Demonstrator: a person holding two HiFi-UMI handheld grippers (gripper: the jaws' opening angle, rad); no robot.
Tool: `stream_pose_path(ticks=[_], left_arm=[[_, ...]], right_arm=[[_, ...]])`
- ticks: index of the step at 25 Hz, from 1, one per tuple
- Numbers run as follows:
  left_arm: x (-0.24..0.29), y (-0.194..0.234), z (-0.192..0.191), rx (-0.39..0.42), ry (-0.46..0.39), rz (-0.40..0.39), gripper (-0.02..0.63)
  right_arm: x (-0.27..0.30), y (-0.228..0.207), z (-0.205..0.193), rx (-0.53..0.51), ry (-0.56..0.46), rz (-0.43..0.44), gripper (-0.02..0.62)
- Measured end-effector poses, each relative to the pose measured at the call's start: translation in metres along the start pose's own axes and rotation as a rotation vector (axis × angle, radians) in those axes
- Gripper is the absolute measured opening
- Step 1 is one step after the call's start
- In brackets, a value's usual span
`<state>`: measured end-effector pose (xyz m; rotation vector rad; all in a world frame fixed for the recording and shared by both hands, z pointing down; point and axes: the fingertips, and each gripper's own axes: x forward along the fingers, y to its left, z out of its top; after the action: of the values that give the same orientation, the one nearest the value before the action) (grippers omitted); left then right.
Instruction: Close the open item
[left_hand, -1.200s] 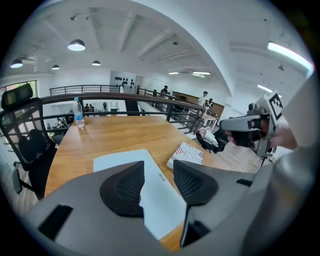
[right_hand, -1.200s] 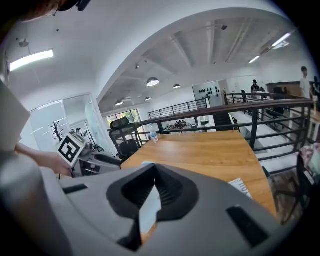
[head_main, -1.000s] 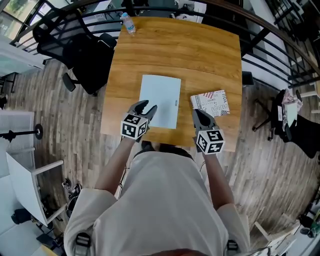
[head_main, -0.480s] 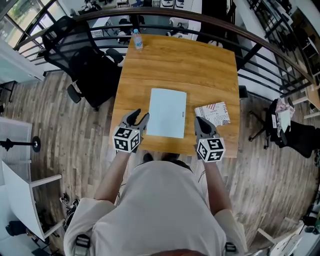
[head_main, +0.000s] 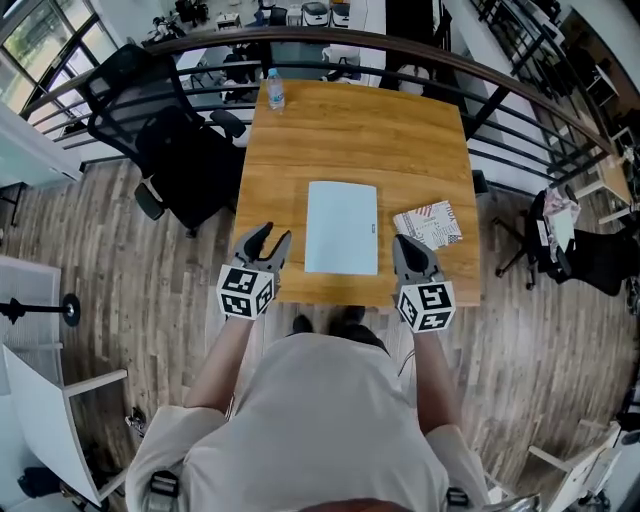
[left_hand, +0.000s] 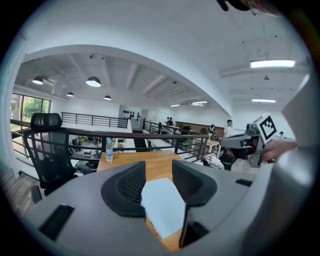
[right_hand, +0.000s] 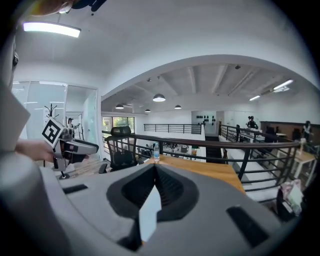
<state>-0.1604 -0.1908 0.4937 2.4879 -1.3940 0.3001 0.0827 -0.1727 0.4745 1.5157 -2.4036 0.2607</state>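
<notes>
1. The flat pale-blue item (head_main: 342, 228) lies shut on the wooden desk (head_main: 350, 130). It sits near the front edge, between the two claws.
2. The left claw (head_main: 273, 237) hangs over the front left part of the desk. Its jaws stand wide apart with nothing in them, and they have just been closing a little.
3. The right claw (head_main: 404, 242) hangs just right of the pale item. Its jaws touch at the tips — they hold nothing.
4. Only the head view shows the red-and-white patterned book (head_main: 428, 223). It lies right of the pale item and does not touch it.
5. The left gripper view shows the pale item through the open gap, with the right claw off to one side.
6. Both gripper views show the water bottle (head_main: 274, 88) standing at the far edge and the black chair (head_main: 170, 140) beside the desk. Only they show small people (left_hand: 229, 129) far off in the room.
</notes>
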Motion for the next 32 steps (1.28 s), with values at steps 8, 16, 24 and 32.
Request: stream_pose_path(ticks=[8,16,24,32], left_arm=[[-0.024,0.006,0.026,0.051,-0.078,0.031,0.146],[-0.034,-0.009,0.045,0.041,-0.126,0.083,0.138],[-0.038,-0.018,0.057,0.049,-0.149,0.13,0.129],[-0.035,-0.028,0.069,0.067,-0.166,0.153,0.102]], right_arm=[[-0.028,-0.004,0.023,-0.04,-0.061,-0.058,0.003],[-0.033,-0.015,0.045,-0.072,-0.115,-0.02,0.003],[-0.034,-0.013,0.046,-0.081,-0.134,0.046,0.003],[-0.037,-0.022,0.051,-0.087,-0.154,0.072,0.003]])
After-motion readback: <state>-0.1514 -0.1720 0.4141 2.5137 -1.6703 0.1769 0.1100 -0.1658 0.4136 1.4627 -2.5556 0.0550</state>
